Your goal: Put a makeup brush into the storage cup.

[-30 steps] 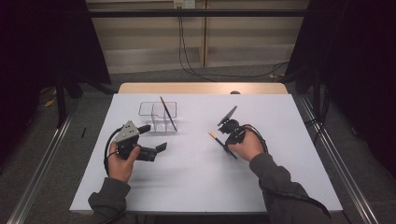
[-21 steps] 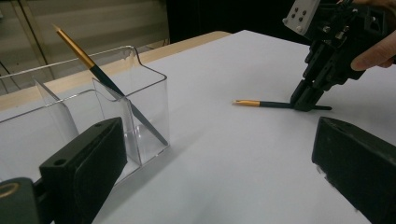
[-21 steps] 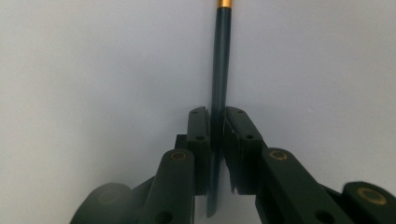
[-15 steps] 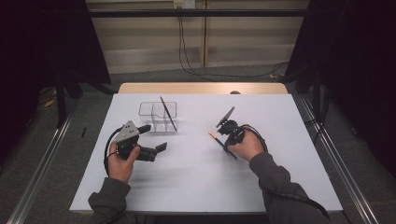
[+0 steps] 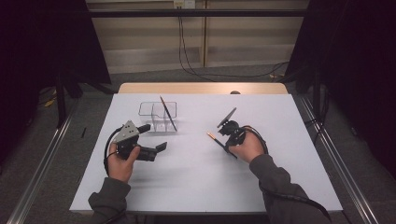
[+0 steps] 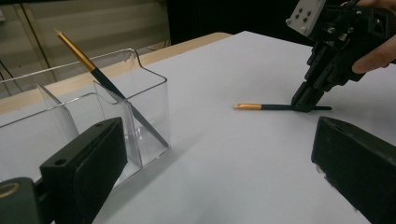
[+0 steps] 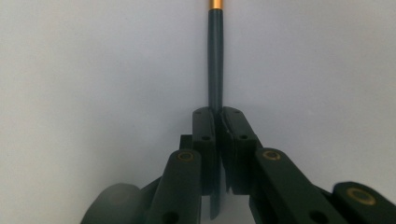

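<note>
A dark pen with a gold end point(image 5: 215, 138) lies on the white table point(image 5: 205, 182) right of centre. My right gripper point(image 5: 226, 143) points down at the table and is shut on the pen's dark shaft point(image 7: 215, 70), jaws pressed together around it. From the left gripper view the same pen point(image 6: 261, 107) lies flat with the right gripper point(image 6: 306, 103) clamped on its far end. A second dark-and-gold pen point(image 5: 168, 113) leans in a clear plastic organiser point(image 5: 158, 116). My left gripper point(image 5: 155, 138) is open, held just in front of the organiser point(image 6: 112, 121), with nothing between its jaws.
The table's wooden far edge point(image 5: 201, 88) runs behind the organiser. Metal rails point(image 5: 336, 154) flank the table on both sides, and cables point(image 5: 196, 60) hang over the floor beyond.
The right gripper has shifted slightly toward the pen on the table and closed on its shaft. The left gripper has stayed where it was.
</note>
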Motion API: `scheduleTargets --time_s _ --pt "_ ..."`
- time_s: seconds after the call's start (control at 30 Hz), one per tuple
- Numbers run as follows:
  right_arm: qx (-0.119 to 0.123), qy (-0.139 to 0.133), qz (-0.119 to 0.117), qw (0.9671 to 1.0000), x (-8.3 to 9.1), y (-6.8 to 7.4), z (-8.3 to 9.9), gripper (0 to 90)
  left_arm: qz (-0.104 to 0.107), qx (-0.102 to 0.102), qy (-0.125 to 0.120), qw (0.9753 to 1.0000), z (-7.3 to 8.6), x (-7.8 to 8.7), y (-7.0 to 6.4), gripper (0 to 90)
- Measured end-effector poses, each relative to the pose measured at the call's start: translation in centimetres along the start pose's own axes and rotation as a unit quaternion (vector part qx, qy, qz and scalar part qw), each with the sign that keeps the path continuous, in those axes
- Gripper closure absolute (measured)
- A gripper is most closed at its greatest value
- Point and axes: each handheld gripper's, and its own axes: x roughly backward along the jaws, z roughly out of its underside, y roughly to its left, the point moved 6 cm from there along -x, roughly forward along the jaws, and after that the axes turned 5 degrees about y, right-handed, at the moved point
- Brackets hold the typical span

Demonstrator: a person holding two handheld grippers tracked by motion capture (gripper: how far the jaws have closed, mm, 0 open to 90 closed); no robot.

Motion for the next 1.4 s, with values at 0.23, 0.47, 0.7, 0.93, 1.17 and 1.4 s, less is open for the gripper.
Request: scheduleTargets --time_s 0.23,0.47,0.7,0.93,1.17,1.4 --pt "-0.006 0.007 -0.001 1.0000 0.1 0.0 -0.1 85.4 0.000 -0.001 0.002 1.0000 0.1 0.0 0.0 3.1" --pt "-0.013 0.000 -0.002 0.9999 0.1 -0.1 0.1 85.4 0.003 -0.002 0.005 1.0000 0.2 -0.1 0.0 3.1" --pt "-0.016 -0.019 -0.003 0.9997 0.2 -0.3 0.1 85.4 -0.001 0.006 0.005 1.0000 0.3 -0.2 0.0 3.1" --pt "-0.028 -0.055 -0.011 0.9980 0.9 -0.7 0.0 85.4 0.003 0.003 0.006 1.0000 0.4 -0.2 0.1 3.1" --pt "-0.040 -0.110 -0.026 0.9928 1.9 -0.5 -0.3 85.4 0.007 0.003 0.005 1.0000 0.3 -0.3 0.0 3.1" --pt "-0.040 -0.174 -0.035 0.9833 2.8 -0.9 -0.3 85.4 0.001 0.005 0.010 0.9999 0.4 -0.3 0.0 3.0"
